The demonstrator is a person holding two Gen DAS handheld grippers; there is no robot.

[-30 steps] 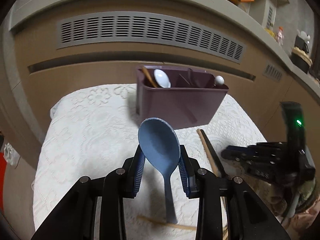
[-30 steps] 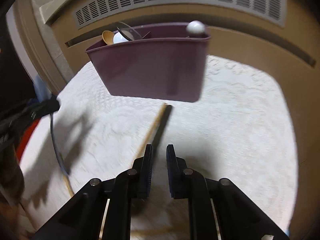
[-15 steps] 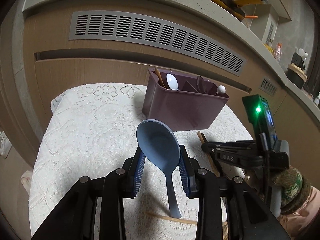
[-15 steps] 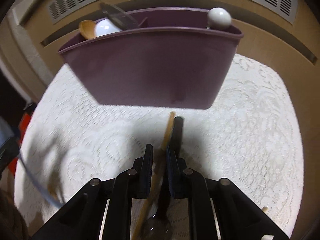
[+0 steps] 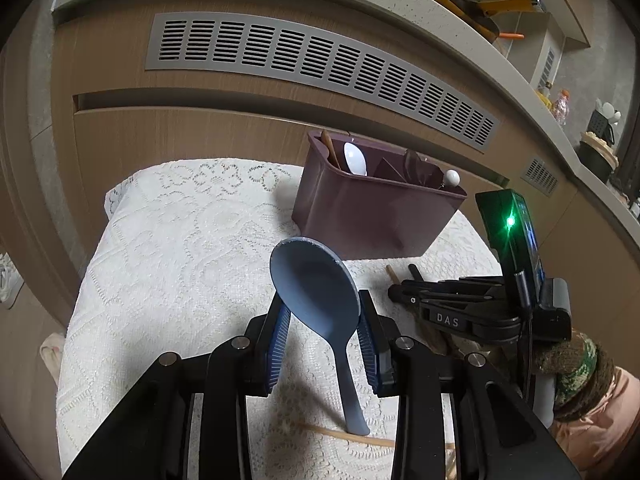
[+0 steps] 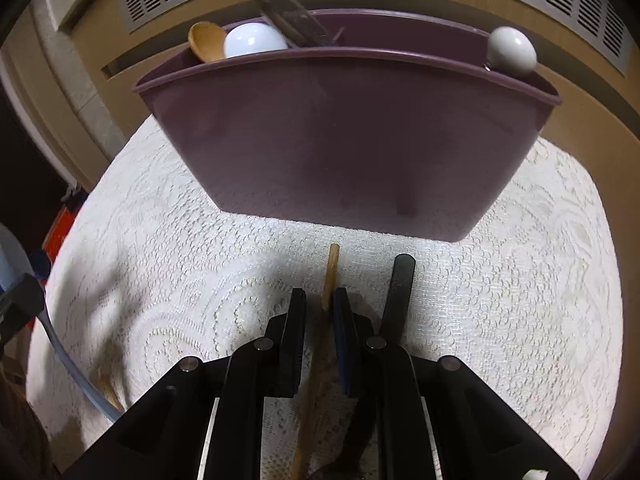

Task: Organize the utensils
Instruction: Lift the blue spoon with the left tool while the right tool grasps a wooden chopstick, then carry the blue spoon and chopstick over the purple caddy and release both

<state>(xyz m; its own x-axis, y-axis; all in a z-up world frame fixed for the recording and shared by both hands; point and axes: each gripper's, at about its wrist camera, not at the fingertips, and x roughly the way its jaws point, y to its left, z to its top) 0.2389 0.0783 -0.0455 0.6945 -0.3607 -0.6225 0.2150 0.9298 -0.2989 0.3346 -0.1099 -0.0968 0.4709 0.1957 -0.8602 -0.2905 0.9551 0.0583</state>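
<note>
Left tongs (image 5: pixel 320 322): I hold them low over the tabletop (image 5: pixel 168 264), fingers aimed toward the caddy; they are clamped on the bowl of the blue rice paddle (image 5: pixel 316 288).
Blue rice paddle: bowl up and forward, tilted a little left; long axis runs back toward me, the handle end hanging down near a thin wooden stick (image 5: pixel 344 436) on the lace cloth.
Right tongs (image 6: pixel 320 308): I hold them close to the cloth, pointing at the caddy's front wall; the gap is narrow and straddles the wooden handle (image 6: pixel 331 276). Whether the pads actually press it I cannot tell, as the contact is in shadow.
Wooden handle: lies flat, long axis running from under my right tongs toward the caddy, tip just short of its base.
Black handle (image 6: pixel 400 284): flat on the cloth just beside the wooden one, on the outer side of the right finger, roughly parallel.
Purple caddy (image 6: pixel 344 136): stands on the tabletop at its far edge, against the wooden panel; holds a wooden spoon (image 6: pixel 206 42), a white spoon (image 6: pixel 254 40), a dark spatula (image 6: pixel 288 16) leaning left, and a white knob-ended utensil (image 6: pixel 512 52) at the right end.
</note>
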